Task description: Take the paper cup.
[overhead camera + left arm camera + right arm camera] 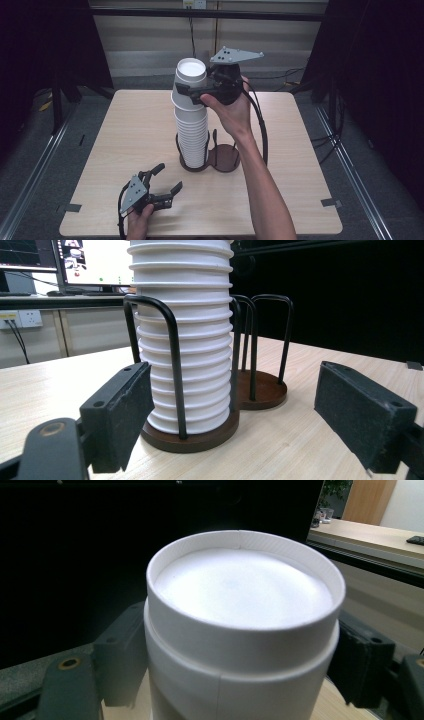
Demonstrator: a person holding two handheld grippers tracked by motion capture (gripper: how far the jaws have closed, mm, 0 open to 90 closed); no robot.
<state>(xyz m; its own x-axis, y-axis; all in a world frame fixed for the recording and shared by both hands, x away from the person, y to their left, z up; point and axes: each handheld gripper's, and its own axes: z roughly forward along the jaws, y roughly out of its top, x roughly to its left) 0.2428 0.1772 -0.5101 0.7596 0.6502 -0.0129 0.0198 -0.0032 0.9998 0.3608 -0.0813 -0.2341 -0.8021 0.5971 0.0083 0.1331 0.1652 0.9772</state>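
- A tall stack of white paper cups, nested upside down with their bases up, stands in the left ring of a dark two-ring cup holder near the middle of the wooden table.
- The top cup sits tilted on the stack, leaning slightly left in the high view.
- The right gripper is up at the top of the stack, reaching in from the right, one jaw on either side of the cups there.
- In the right gripper view those jaws flank the top cup closely (dark pads at both sides of the white wall); whether they press on it I cannot tell.
- The left gripper lies low at the near left of the table, well apart from the stack, held by the left hand at the near edge.
- Its jaws stand spread with nothing between them; in the left gripper view they frame the foot of the stack and the holder's base farther off.
- The holder's right ring is empty, its black wire uprights rising from a brown disc.
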